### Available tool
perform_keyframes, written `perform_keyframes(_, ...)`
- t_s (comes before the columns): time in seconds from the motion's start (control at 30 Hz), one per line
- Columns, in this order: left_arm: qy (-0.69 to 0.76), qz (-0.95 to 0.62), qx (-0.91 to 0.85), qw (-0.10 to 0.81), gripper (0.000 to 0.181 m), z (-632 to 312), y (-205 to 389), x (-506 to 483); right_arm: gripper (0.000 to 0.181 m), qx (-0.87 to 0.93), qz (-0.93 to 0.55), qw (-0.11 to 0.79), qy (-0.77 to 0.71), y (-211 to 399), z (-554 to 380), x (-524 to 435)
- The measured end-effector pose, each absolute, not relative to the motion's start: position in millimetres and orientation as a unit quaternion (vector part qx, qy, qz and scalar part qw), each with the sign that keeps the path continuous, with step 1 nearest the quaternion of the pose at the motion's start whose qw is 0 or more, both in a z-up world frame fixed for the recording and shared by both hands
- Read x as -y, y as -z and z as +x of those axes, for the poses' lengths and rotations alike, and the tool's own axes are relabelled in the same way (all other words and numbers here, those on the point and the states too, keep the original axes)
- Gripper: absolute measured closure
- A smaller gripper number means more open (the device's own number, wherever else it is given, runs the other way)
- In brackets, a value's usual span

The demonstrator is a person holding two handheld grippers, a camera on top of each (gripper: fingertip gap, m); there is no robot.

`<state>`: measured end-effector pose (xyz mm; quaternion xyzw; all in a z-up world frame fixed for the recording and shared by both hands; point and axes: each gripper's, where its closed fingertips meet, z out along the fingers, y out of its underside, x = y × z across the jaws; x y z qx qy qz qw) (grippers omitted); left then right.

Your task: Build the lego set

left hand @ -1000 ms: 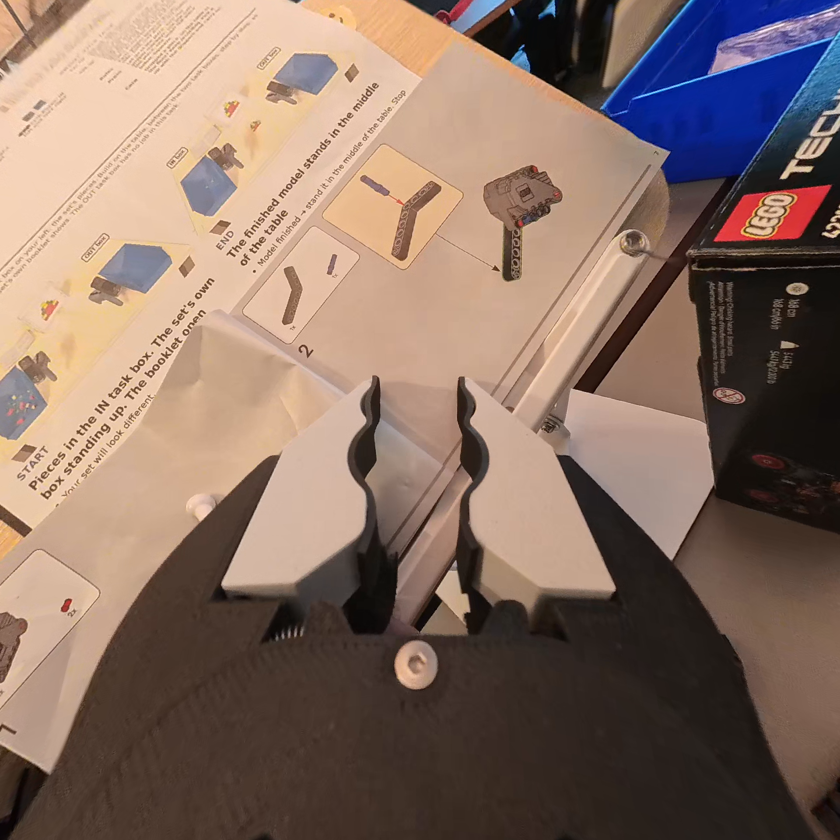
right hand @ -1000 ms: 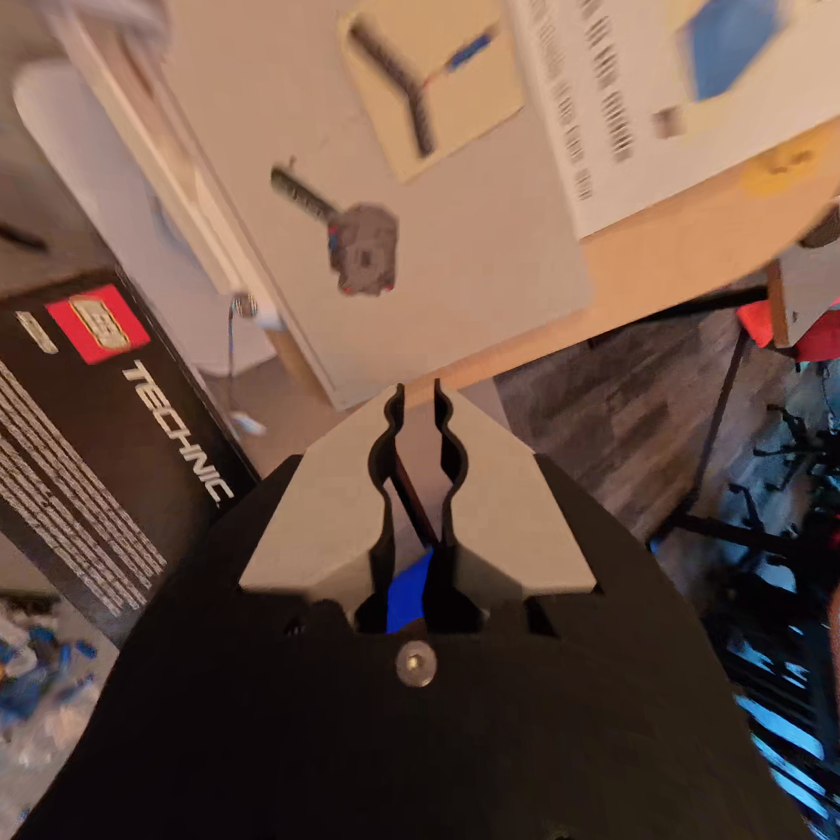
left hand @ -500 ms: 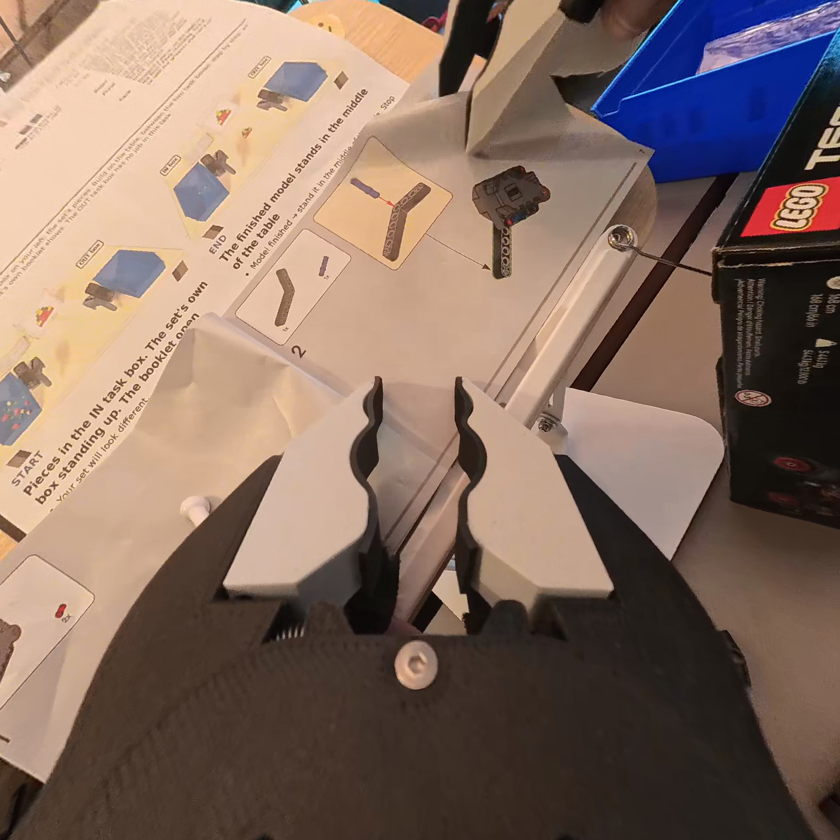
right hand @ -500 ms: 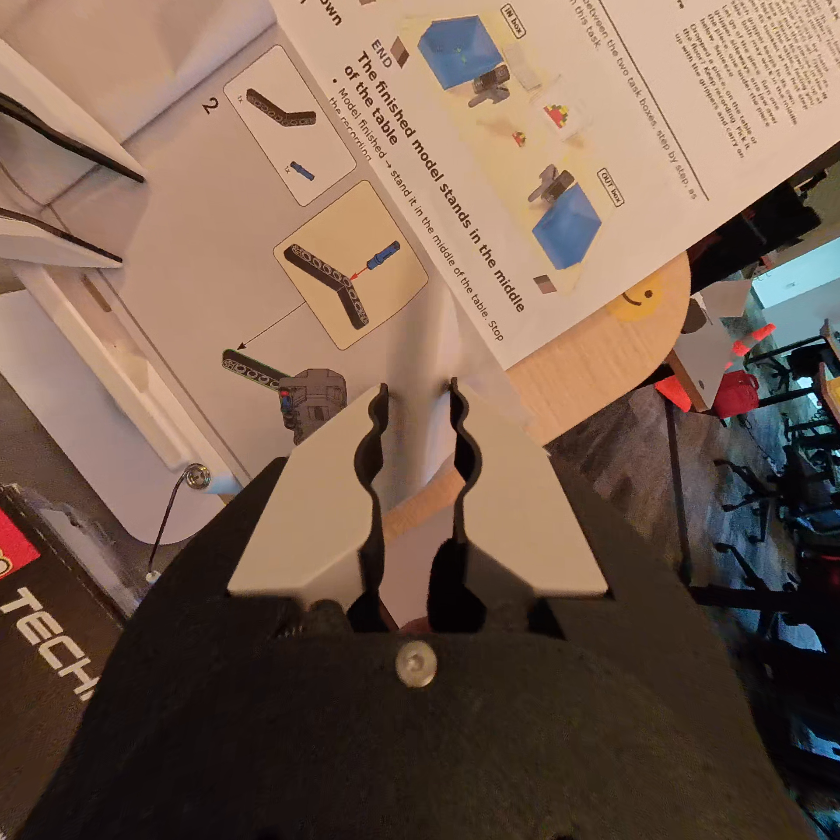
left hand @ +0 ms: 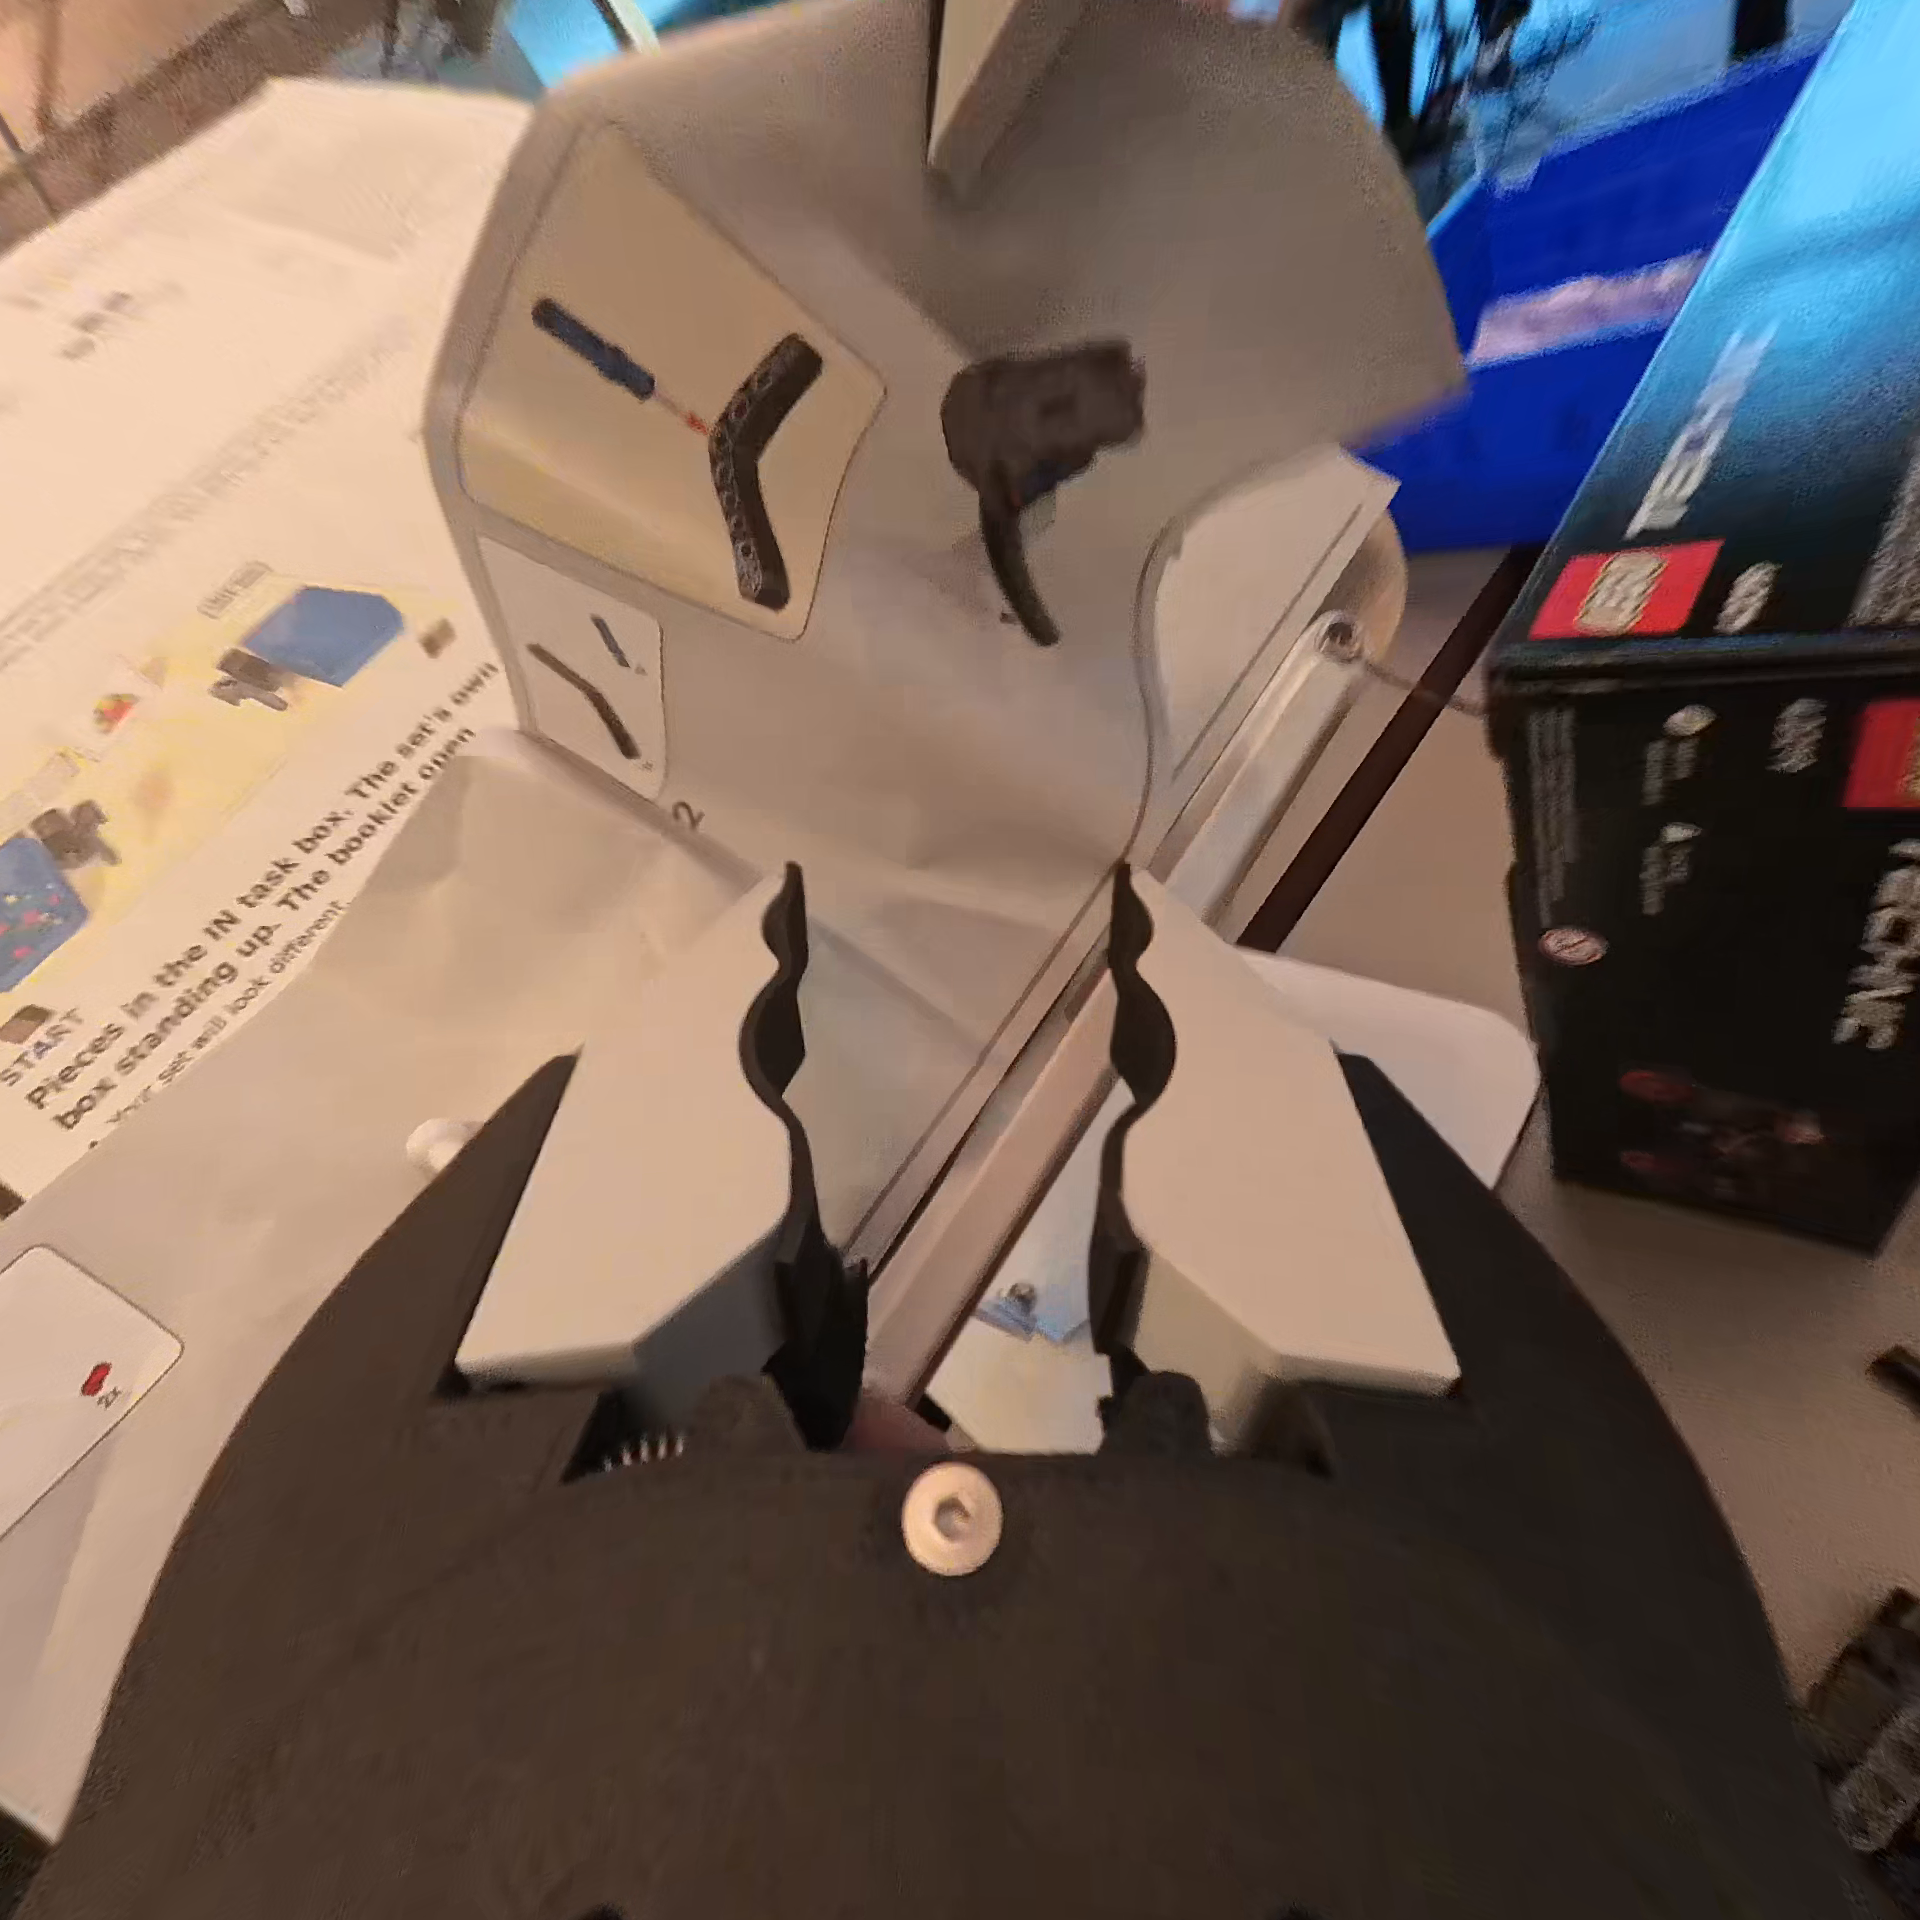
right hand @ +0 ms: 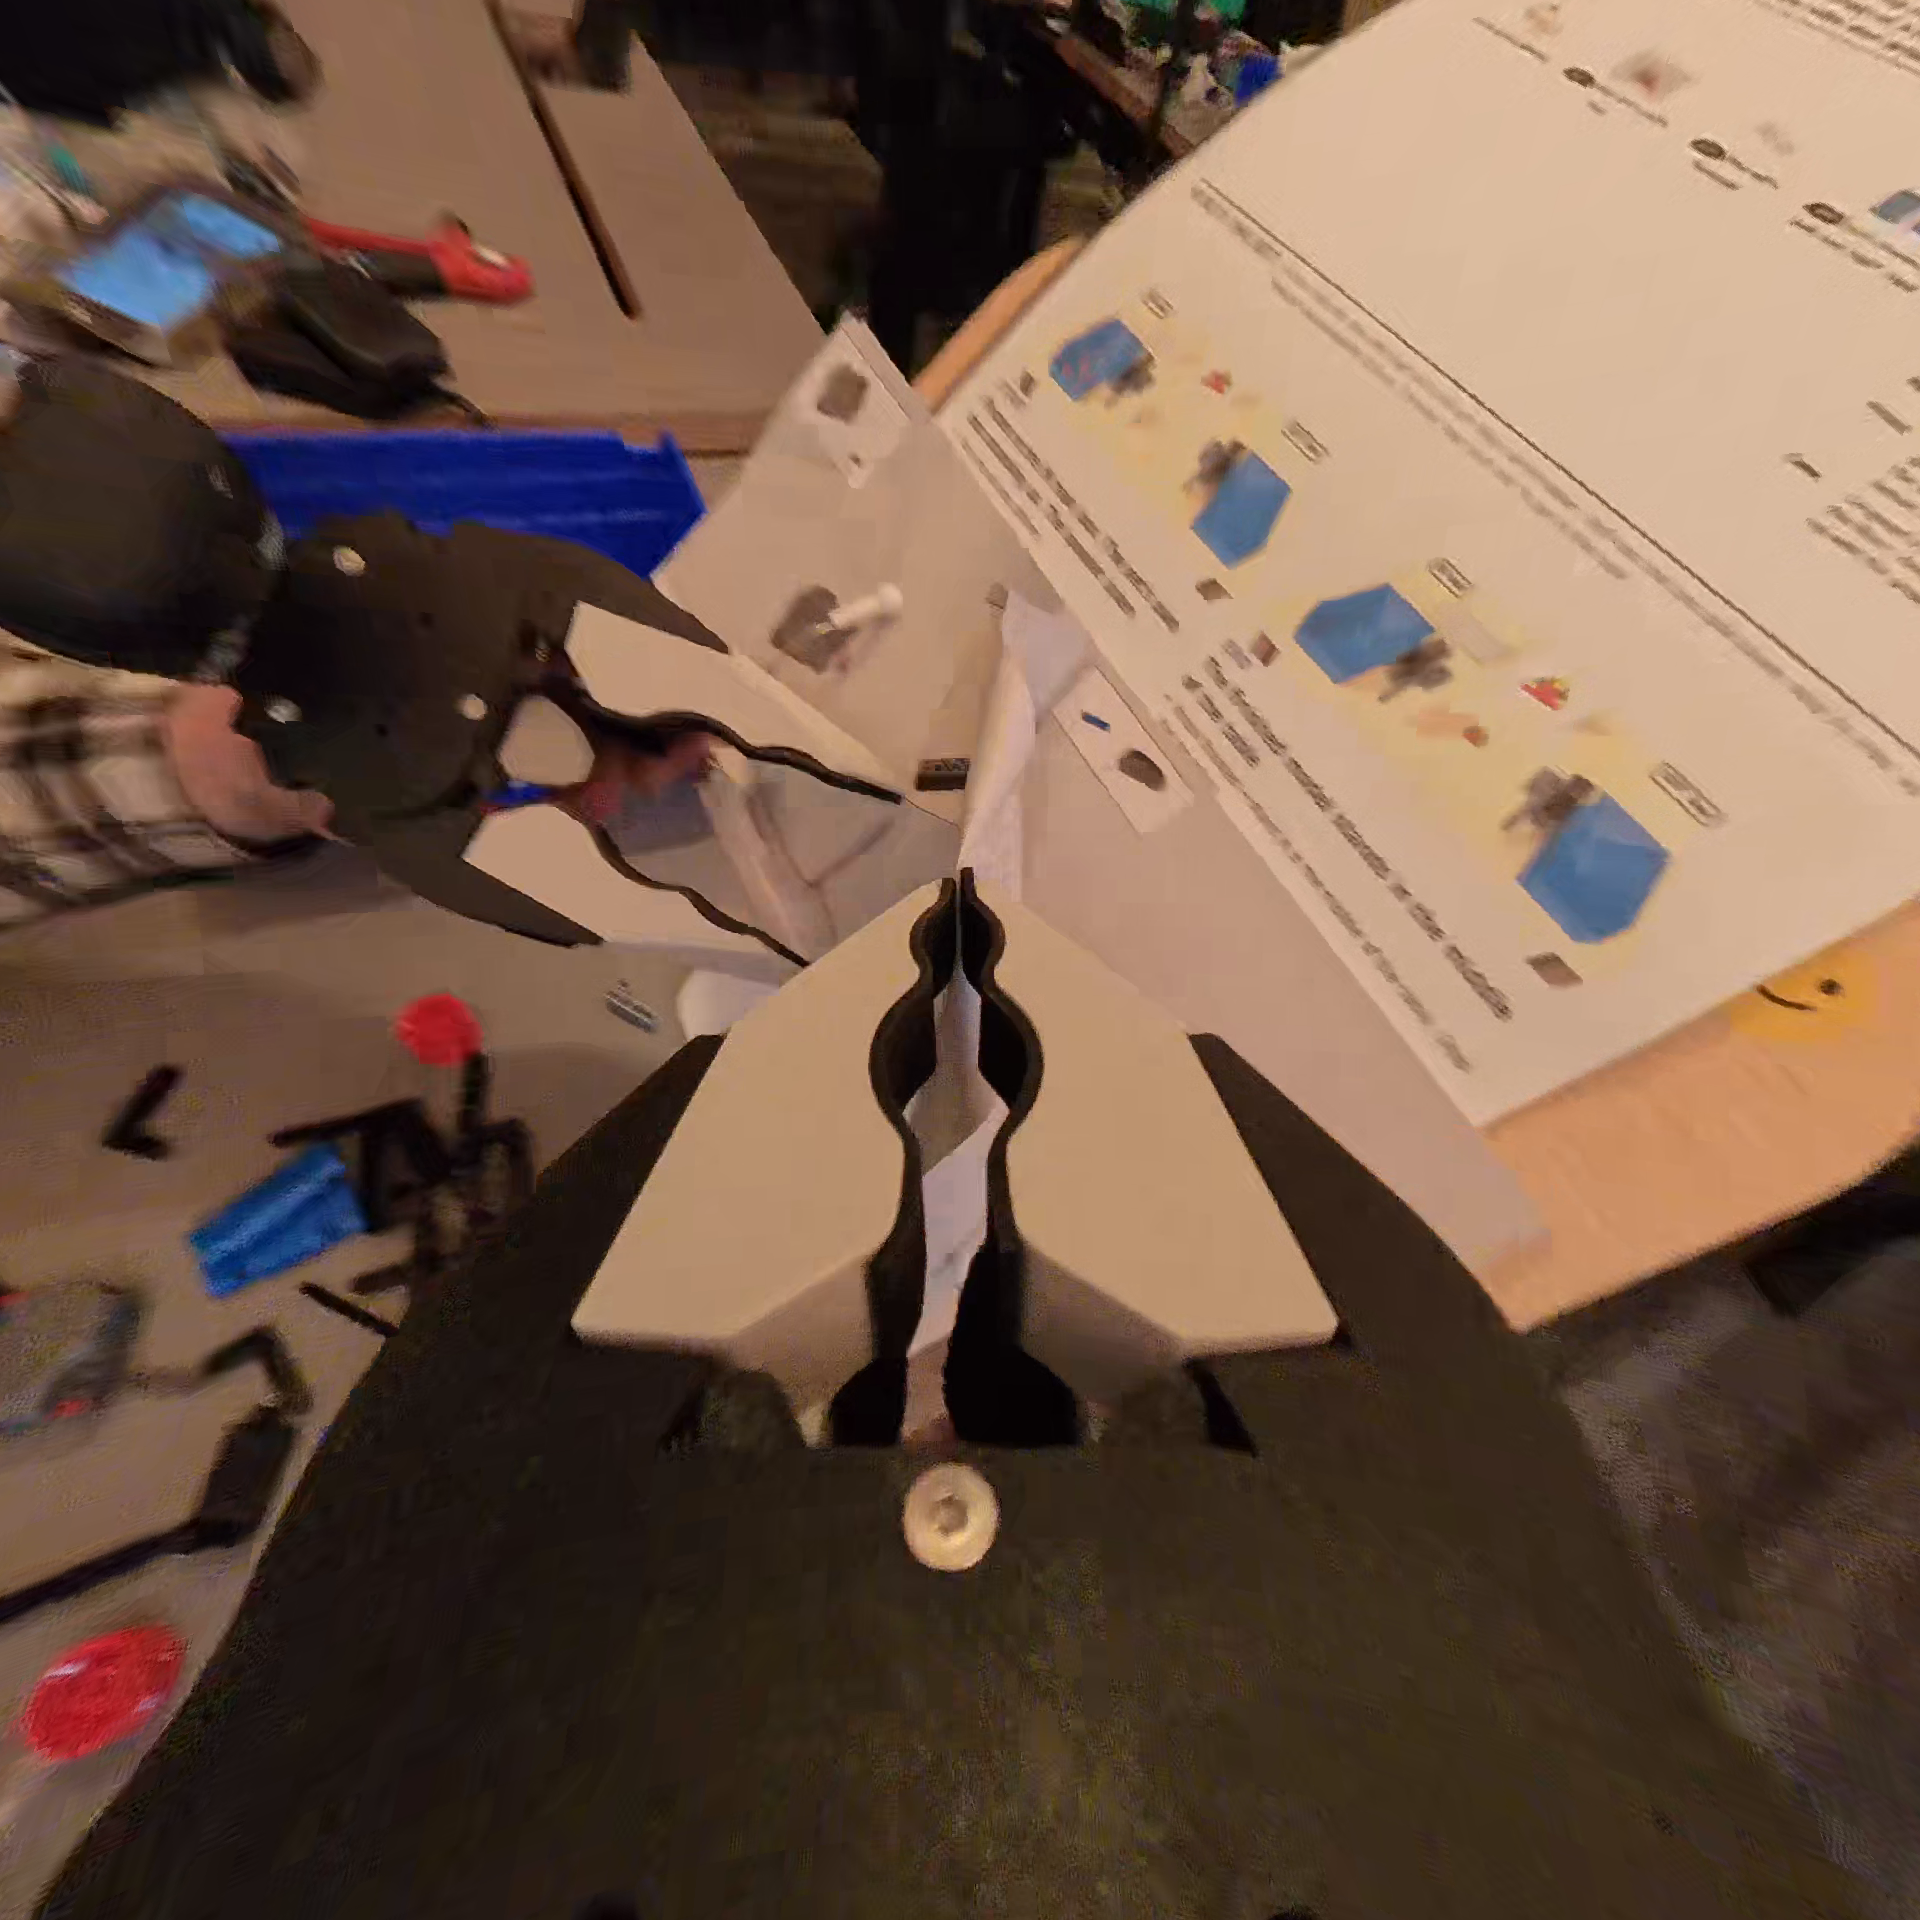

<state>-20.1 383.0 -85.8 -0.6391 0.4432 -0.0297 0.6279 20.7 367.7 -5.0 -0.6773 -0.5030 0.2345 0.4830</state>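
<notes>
A curled grey booklet page [left hand: 935, 260] rises ahead, a black cardboard set box [left hand: 1714, 883] walling the right, bare grey tabletop [left hand: 1662, 1340] between.

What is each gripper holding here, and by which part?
The right gripper pinches the booklet page by its free edge, lifting it. The left gripper holds nothing, jaws apart.

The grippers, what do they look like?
Both look alike. The left gripper has two pale grey wedge-shaped fingers with wavy black inner edges, on a rough black fan-shaped body with a silver screw. The right gripper matches it. The person's sleeve is black-and-white plaid.
</notes>
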Motion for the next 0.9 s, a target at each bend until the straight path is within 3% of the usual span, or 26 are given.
perform_keyframes(0.2,0.072,-0.616,-0.394,0.678,0.08,-30.2,56.3,-359.8,0.181,0.491,-0.64,0.46,-0.371,-19.1,-57.6,-338.2)
perform_keyframes(0.23,0.064,-0.616,-0.388,0.683,0.079,-32.2,56.0,-358.8,0.181,0.49,-0.633,0.457,-0.387,-22.3,-71.1,-333.3)
perform_keyframes(0.3,0.046,-0.615,-0.328,0.716,0.109,-51.8,44.6,-363.7,0.173,0.501,-0.628,0.447,-0.394,-20.0,-94.8,-327.6)
perform_keyframes(0.37,0.051,-0.617,-0.278,0.735,0.126,-72.7,36.5,-367.8,0.146,0.513,-0.628,0.434,-0.393,-13.7,-112.7,-324.1)
perform_keyframes(0.43,0.079,-0.604,-0.25,0.753,0.163,-88.0,26.4,-363.8,0.134,0.514,-0.622,0.443,-0.391,-18.3,-119.9,-321.7)
perform_keyframes(0.5,0.1,-0.609,-0.222,0.755,0.181,-105.5,23.2,-366.0,0.123,0.512,-0.615,0.473,-0.368,-29.1,-115.8,-320.5)
perform_keyframes(0.6,0.167,-0.627,-0.196,0.735,0.181,-125.3,28.7,-372.5,0.13,0.518,-0.617,0.504,-0.31,-33.5,-97.4,-320.4)
perform_keyframes(0.77,0.241,-0.641,-0.204,0.7,0.181,-139.0,37.2,-382.1,0.137,0.568,-0.666,0.432,-0.216,36.3,-95.2,-305.6)
perform_keyframes(0.9,0.285,-0.64,-0.164,0.694,0.172,-160.9,22.6,-385.8,0.132,0.551,-0.696,0.44,-0.136,90.1,-114.9,-327.9)
